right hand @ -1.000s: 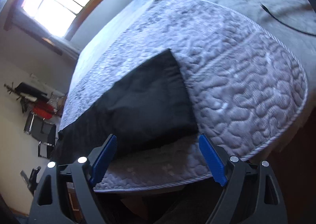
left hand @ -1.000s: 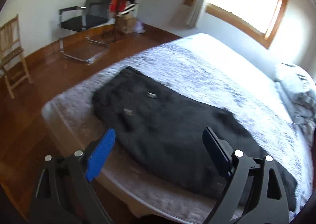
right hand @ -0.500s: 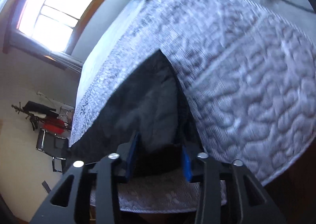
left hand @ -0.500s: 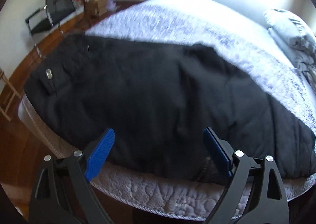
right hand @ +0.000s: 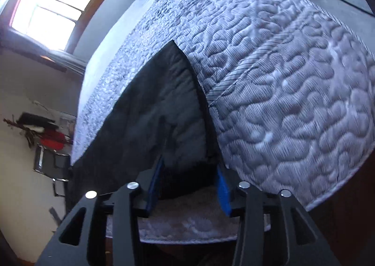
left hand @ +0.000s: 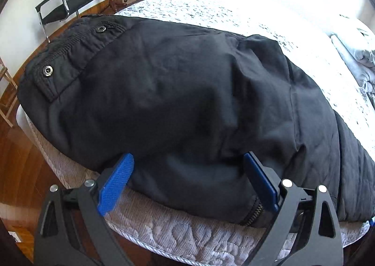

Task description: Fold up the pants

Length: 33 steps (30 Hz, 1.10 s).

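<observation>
The pants [left hand: 187, 106] run off the left-wrist view's right edge (leg ends unseen), hiding the mattress [left hand: 178, 237] beneath.

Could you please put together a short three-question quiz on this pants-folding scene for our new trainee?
1. True or false: the black fabric pants lie on the quilted grey-white mattress.
2. Multiple choice: in the left wrist view, which part of the pants shows two metal snap buttons? A) the waistband end B) the leg hem C) the zipper
3. Fill in: the left gripper straddles the near edge of the pants with its blue fingers spread ____.

Key: 1 true; 2 A; 3 open (wide apart)
</observation>
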Each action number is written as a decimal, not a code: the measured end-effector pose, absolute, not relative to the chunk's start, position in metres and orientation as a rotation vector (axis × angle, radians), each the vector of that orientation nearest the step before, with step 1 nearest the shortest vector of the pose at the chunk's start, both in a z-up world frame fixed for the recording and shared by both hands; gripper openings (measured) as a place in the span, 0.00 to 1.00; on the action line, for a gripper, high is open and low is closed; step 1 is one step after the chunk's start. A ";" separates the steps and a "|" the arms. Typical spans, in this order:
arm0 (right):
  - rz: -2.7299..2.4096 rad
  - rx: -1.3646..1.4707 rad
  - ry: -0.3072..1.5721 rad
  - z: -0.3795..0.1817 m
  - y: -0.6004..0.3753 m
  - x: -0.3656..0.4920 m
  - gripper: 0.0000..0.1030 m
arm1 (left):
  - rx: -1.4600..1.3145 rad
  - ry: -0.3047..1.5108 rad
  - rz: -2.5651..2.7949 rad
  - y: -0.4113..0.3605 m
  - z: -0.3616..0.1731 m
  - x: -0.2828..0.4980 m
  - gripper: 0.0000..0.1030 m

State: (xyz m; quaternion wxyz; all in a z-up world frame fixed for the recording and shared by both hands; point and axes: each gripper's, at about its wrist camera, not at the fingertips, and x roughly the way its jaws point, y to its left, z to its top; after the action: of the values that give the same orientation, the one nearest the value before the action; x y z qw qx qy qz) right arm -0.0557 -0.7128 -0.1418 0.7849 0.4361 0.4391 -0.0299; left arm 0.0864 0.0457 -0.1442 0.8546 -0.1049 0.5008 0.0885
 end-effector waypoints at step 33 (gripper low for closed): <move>-0.022 1.222 0.829 -0.163 -0.709 -0.033 0.17 | -0.449 1.121 0.337 0.115 -0.154 0.076 0.92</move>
State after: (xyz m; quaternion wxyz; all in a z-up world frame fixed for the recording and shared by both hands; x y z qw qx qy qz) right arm -0.0332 -0.7090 -0.1628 0.7395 0.5571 0.3778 -0.0099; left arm 0.0755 0.1150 -0.1544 0.8100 -0.2099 0.5243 0.1577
